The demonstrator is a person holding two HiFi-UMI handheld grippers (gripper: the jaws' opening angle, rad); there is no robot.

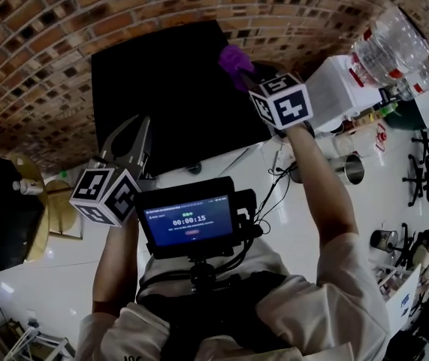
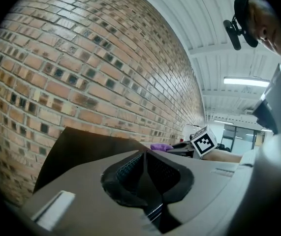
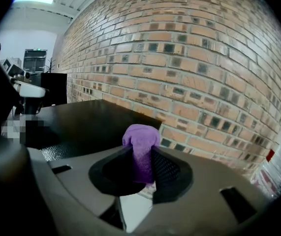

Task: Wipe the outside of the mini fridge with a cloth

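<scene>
The mini fridge [image 1: 169, 89] is a black box standing with its back against the brick wall [image 1: 124, 13], its flat top facing up in the head view. The purple cloth [image 1: 235, 60] sits over the fridge's top, near the right rear corner. It is bunched into a wad and pinched between the jaws of the right gripper [image 3: 142, 157], with a rounded tuft poking out past the tips. Whether the tuft is pressing on the top or riding just above it cannot be told from these views.

The left gripper [image 1: 134, 126] hangs by the fridge's left front corner, its jaws drawn together with nothing between them. It plays no part in the wipe.

The step in hand looks like wiping the top panel. To do it well, I would tilt the right gripper down enough for only the tuft to meet the surface, so that no hard jaw tip drags on the paint. Long overlapping passes from the rear edge toward the front should cover the panel, before the 2 side walls and the door. The wad is small, so each pass cleans a narrow strip, and the grip should stay firm so that friction does not pull it free.

Right of the fridge stand large water bottles [image 1: 394, 47].
</scene>
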